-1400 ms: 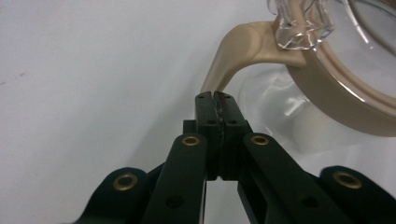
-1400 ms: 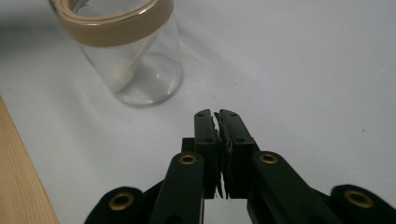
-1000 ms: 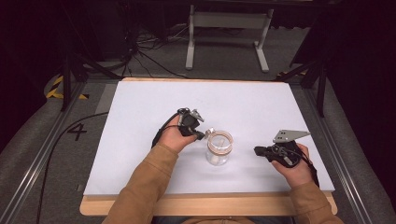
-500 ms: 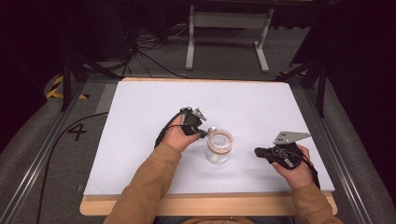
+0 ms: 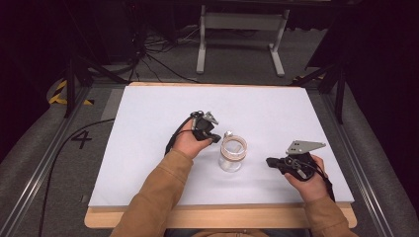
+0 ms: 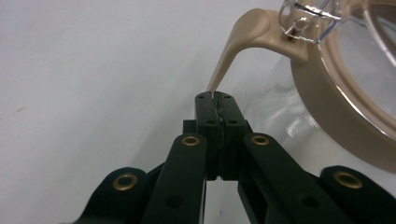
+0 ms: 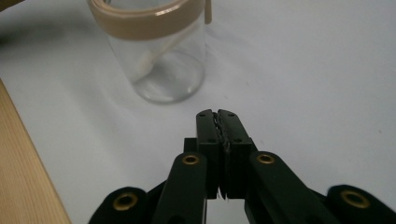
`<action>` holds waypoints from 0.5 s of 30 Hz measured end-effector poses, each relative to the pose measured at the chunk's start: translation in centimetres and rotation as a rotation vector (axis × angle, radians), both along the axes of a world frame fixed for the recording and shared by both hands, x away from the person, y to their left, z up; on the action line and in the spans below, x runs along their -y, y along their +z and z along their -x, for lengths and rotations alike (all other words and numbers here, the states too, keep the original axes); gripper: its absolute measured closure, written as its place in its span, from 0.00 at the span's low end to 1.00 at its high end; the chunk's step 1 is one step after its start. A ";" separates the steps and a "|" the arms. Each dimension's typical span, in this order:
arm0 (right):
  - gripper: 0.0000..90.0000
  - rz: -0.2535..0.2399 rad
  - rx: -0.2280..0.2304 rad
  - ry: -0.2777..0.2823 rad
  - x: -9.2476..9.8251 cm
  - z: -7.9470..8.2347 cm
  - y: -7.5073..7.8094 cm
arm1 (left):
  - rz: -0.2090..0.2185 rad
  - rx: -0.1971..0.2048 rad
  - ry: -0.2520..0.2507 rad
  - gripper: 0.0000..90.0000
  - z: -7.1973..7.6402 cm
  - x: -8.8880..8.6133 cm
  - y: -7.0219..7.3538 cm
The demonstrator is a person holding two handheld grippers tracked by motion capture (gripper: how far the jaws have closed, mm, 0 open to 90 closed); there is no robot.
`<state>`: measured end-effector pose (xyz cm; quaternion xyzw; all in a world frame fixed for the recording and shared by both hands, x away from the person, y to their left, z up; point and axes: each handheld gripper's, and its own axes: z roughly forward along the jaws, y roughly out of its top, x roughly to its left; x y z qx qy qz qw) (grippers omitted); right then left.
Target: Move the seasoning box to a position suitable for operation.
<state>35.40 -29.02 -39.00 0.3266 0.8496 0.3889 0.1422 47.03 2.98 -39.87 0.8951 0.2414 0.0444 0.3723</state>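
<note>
A clear glass jar with a tan lid ring stands upright near the middle of the white table. My left gripper reaches it from the left. In the left gripper view this gripper is shut on the tip of the tan tab that sticks out from the ring. My right gripper lies to the right of the jar and points at it, apart from it. Its jaws have just been closing and are shut with nothing between them; the jar stands ahead.
The table's wooden front edge runs along the person's side. Beyond the far edge stand a metal frame and cables on the floor. A black cable trails along the left side.
</note>
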 end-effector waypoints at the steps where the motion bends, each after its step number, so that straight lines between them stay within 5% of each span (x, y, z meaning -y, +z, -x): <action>1: 1.00 -0.012 -0.001 0.010 -0.7 -0.4 0.0 | -0.005 0.000 0.005 1.00 0.2 -0.4 0.3; 8: 1.00 0.012 0.007 0.060 -4.7 -3.7 -1.4 | 0.015 0.022 0.053 0.99 2.0 -3.1 1.3; 15: 1.00 0.045 -0.024 0.045 -5.7 -5.4 -2.4 | 0.025 0.021 0.094 0.99 2.9 -4.8 1.3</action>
